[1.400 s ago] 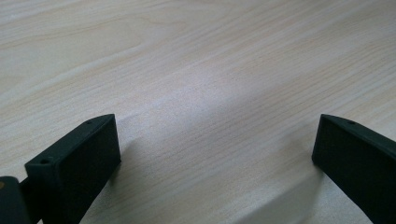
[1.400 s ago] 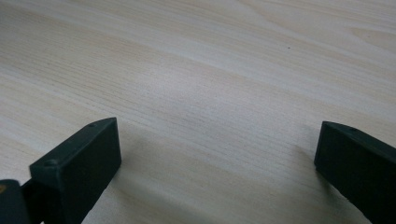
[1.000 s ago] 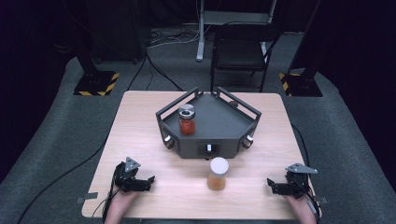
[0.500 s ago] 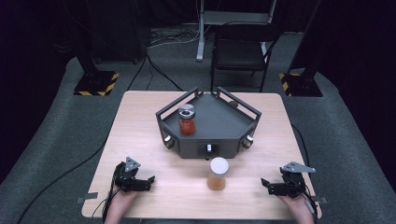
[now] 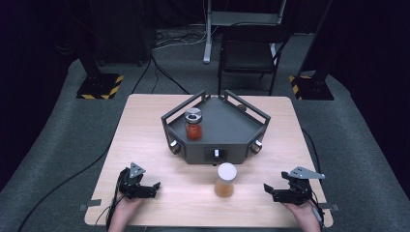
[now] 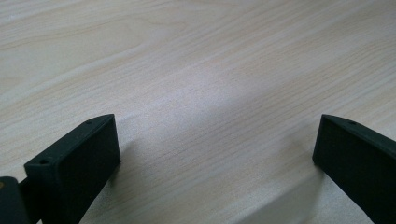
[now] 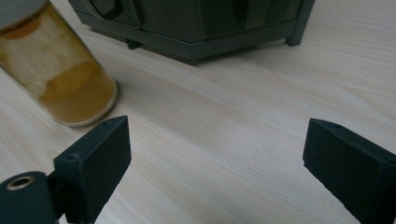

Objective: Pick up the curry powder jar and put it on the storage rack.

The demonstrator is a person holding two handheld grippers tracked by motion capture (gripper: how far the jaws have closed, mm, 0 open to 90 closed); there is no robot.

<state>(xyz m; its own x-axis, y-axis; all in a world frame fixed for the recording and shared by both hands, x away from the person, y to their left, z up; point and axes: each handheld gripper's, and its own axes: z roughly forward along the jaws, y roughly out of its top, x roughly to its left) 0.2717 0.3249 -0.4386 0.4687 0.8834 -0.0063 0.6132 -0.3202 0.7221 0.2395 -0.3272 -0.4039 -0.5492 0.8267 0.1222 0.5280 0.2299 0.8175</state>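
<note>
Standing upright near the front edge of the tabletop (image 5: 145, 125), long axis vertical, white lid up: one jar of amber contents (image 5: 226, 180), just before the dark tray (image 5: 217, 145). I log my right tongs (image 5: 269, 189) as released, jaws just closing somewhat with only bare wood between them, aimed toward that jar across open board. My left tongs (image 5: 153, 186) rest released over clear wood. A second jar (image 5: 193, 124), red contents, stands inside the tray's left part.
</note>
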